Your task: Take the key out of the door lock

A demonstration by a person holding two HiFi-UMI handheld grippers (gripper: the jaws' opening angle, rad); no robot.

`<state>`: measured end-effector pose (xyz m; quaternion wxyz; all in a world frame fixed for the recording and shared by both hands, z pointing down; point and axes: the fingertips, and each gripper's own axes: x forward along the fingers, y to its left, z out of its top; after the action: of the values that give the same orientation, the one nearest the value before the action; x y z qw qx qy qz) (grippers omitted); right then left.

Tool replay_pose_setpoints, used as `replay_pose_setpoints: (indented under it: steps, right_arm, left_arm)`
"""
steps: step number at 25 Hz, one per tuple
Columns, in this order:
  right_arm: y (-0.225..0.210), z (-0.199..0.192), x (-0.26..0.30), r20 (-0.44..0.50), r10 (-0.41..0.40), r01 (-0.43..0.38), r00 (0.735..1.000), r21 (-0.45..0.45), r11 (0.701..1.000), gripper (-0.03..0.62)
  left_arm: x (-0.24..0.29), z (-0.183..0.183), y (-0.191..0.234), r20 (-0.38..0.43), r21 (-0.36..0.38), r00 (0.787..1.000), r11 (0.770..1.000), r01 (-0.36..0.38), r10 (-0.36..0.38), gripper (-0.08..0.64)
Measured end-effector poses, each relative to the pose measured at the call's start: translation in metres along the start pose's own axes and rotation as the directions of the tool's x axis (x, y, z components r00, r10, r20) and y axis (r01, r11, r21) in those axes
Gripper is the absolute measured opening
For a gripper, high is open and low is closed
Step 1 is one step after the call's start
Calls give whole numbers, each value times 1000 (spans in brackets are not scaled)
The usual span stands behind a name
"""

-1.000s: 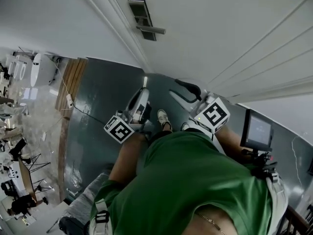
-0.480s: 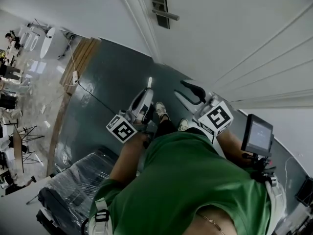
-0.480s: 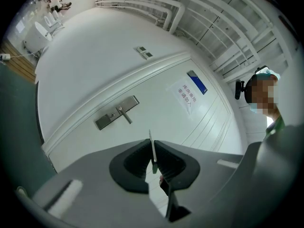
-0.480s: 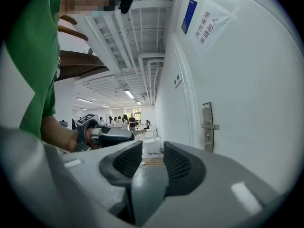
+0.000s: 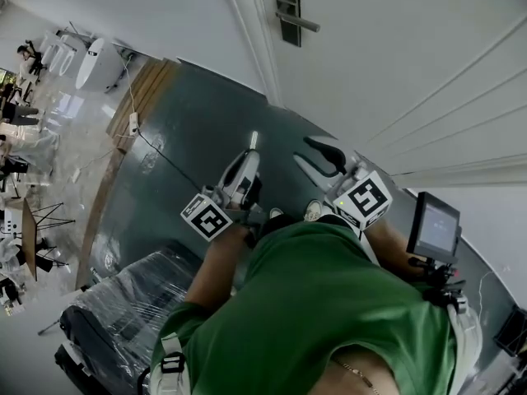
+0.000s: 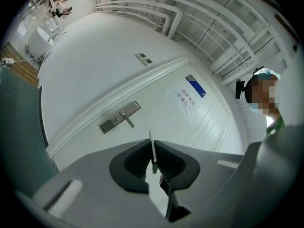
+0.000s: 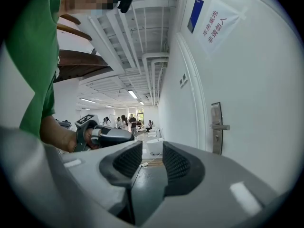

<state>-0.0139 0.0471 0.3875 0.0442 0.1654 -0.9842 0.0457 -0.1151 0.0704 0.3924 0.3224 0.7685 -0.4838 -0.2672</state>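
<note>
A thin metal key (image 6: 151, 140) stands upright between the dark pads of my left gripper (image 6: 152, 147), which is shut on it. In the head view the key (image 5: 254, 141) pokes out of the left gripper (image 5: 250, 158) toward the white door. The silver lock plate (image 5: 286, 11) with its lever handle (image 5: 298, 23) is well apart from both grippers; it also shows as the lock plate (image 6: 119, 117) in the left gripper view and the lock plate (image 7: 216, 127) in the right gripper view. My right gripper (image 5: 317, 160) is open and holds nothing (image 7: 152, 155).
The white door (image 5: 395, 64) carries a paper notice (image 6: 186, 100) and a blue sign (image 6: 195, 86). A plastic-wrapped bundle (image 5: 123, 319) lies on the dark floor at lower left. A small screen (image 5: 435, 225) sits at my right. People stand far off in the hall (image 7: 128, 122).
The lock plate has slid rightward and up in the head view, and the wrapped bundle has come into sight at lower left. Both grippers keep their pose, key still held.
</note>
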Motion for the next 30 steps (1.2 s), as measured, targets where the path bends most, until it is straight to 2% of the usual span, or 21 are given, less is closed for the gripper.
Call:
replay_pose_setpoints:
  steps: [13,21,30]
  right_arm:
    - [29,8,20,-26,-54,53,998,-9,999,112]
    - [30,7,15,-26,-100,100,995,-3,995,6]
    - [26,2,12,-27,-112,112,993,3,994,3]
  left_arm:
    - [-13,15,13,-55,-26,997,998,49,-50,25]
    - [-10,9,12,-96,-43,992,996,73,-76,25]
    - [-3,1,14,-112,-51,990,995,83,-88,25]
